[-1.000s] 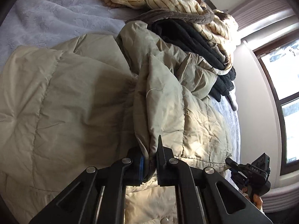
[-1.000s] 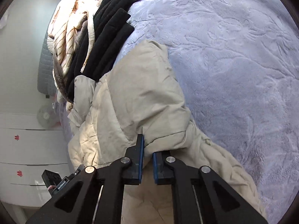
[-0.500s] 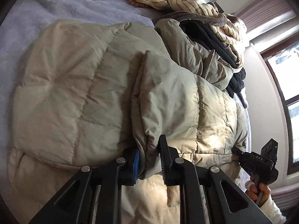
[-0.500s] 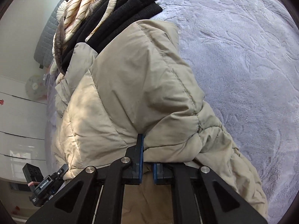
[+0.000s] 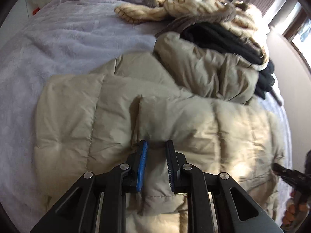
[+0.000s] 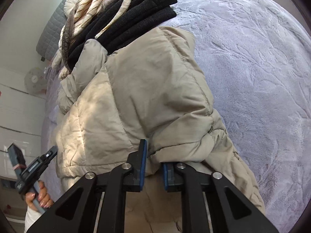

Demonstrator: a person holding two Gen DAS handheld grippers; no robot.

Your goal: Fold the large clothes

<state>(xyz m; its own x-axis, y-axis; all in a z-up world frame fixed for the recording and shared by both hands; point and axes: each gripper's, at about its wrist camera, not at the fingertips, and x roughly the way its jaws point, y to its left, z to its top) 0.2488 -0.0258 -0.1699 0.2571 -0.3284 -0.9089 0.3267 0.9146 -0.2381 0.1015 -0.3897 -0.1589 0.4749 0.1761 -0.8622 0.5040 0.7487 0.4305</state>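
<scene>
Jacket [image 5: 175,120] in beige quilted fabric lay on the bed [image 5: 64,44], its side folded in over the body, and beyond it a pile of clothes [image 5: 219,33], black and striped cream, pressed against the jacket's far end. The left tongs [image 5: 156,145] stood a little apart over the edge of the folded flap; the pads [image 5: 144,155] showed no squeeze on the cloth, though a ridge of it ran down between them. The right tongs [image 6: 154,155] were opening, with a puffy bunched roll of the jacket [image 6: 136,89] still sitting between the pads but no longer clamped as far as could be seen. The step in hand looked like letting go after laying the fold. To do it well, both tongs needed to part enough that the slippery shell would not drag along, then lift straight off rather than sideways, so the flap stayed where it lay. Padded cloth like this tends to spring back, so a light press on the fold line before leaving seemed wise. The bunched roll near the right tongs looked uneven and probably wanted smoothing before any further fold. The far pile crowded the collar end, so the next fold was best brought toward the near side.
</scene>
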